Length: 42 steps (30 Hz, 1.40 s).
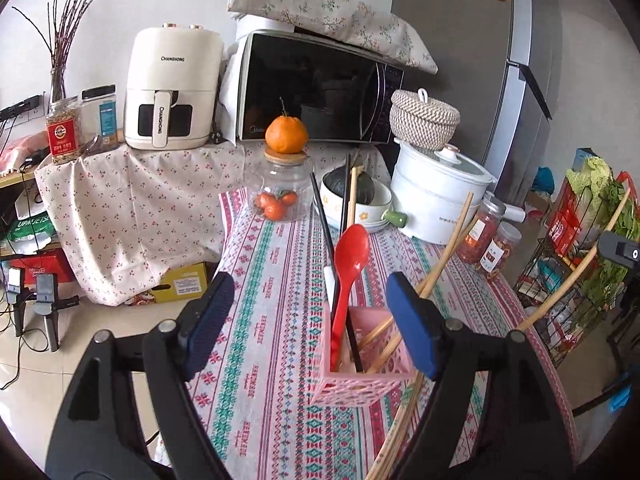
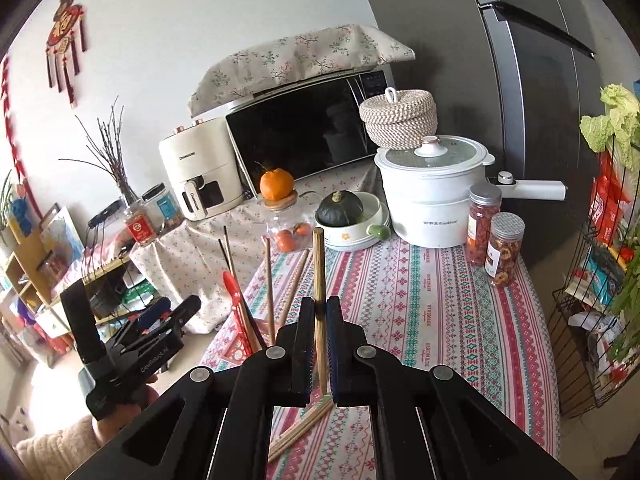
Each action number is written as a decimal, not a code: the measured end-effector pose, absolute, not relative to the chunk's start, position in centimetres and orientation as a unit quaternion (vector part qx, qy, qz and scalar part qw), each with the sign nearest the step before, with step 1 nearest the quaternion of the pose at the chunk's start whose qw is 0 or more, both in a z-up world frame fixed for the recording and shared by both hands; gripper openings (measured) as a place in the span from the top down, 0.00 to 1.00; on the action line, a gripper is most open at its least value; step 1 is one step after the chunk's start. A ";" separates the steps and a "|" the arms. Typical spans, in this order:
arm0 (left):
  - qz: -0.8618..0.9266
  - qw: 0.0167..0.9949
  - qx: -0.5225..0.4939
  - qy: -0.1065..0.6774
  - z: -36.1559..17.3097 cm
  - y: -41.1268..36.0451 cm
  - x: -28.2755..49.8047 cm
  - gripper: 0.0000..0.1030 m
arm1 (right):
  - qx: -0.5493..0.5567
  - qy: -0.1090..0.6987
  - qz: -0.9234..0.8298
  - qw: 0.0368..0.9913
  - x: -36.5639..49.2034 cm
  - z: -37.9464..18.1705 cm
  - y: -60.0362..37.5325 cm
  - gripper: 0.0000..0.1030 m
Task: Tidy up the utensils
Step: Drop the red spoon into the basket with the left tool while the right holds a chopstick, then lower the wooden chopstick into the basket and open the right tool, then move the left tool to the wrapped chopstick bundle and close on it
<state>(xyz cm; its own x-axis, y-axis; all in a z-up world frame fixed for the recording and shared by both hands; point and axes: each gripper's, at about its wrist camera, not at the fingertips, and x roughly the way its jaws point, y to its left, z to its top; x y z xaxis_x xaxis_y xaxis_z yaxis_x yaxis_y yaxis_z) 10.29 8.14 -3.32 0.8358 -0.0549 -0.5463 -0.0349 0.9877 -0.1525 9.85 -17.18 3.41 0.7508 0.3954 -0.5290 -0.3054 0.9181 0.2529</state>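
Evidently, from the left wrist, the left gripper [image 1: 310, 320] stands wide and empty over the pink plastic lattice utensil holder [image 1: 356, 376], already stocked with a red plastic spoon [image 1: 348, 264] and several chopsticks. From the right wrist, the right gripper [image 2: 319, 344] is clamped on one upright light wooden chopstick [image 2: 319, 280]; more loose wooden chopsticks [image 2: 296, 432] lie on the patterned tablecloth [image 2: 420, 300], so the sorting appears unfinished.

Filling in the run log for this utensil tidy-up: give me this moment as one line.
left tongs: open, over pink utensil basket | right tongs: shut on wooden chopstick | red spoon: in basket | loose chopsticks: on tablecloth
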 end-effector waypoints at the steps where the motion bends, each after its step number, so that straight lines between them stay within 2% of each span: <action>1: -0.004 0.947 -0.077 0.311 -3.4 8.5 10.2 0.18 | 0.075 0.296 0.192 0.933 9.7 3.9 -16.8 0.94; 5: -0.003 0.918 -0.086 0.387 -5.0 10.0 9.2 0.14 | 0.081 0.287 0.218 0.929 9.7 5.8 -14.8 0.94; 12: -0.018 0.887 -0.127 0.444 -8.1 11.2 8.0 0.12 | 0.040 0.278 0.223 0.933 10.4 7.7 -10.1 0.94; 22: -0.074 0.871 -0.102 0.474 -8.7 9.0 7.3 0.12 | -0.016 0.350 0.204 0.914 14.2 3.3 -4.2 0.94; 30: -0.075 0.864 -0.098 0.488 -9.2 9.0 7.4 0.12 | -0.013 0.400 0.200 0.894 16.1 0.3 -3.0 0.93; 33: -0.077 0.861 -0.095 0.494 -9.6 8.8 7.5 0.12 | -0.006 0.390 0.200 0.899 15.8 1.1 -3.6 0.79; 35: -0.077 0.859 -0.093 0.498 -9.8 8.6 7.5 0.12 | -0.002 0.382 0.199 0.903 15.4 1.8 -4.3 0.62; 39: -0.079 0.856 -0.092 0.502 -10.1 8.3 7.5 0.12 | 0.010 0.368 0.191 0.910 14.4 3.2 -6.6 0.49; 41: -0.079 0.856 -0.090 0.504 -10.1 8.1 7.5 0.12 | 0.017 0.361 0.183 0.914 13.8 3.4 -8.2 0.32; 42: -0.079 0.855 -0.088 0.505 -10.2 8.0 7.5 0.12 | 0.020 0.360 0.177 0.916 13.4 3.3 -9.0 0.29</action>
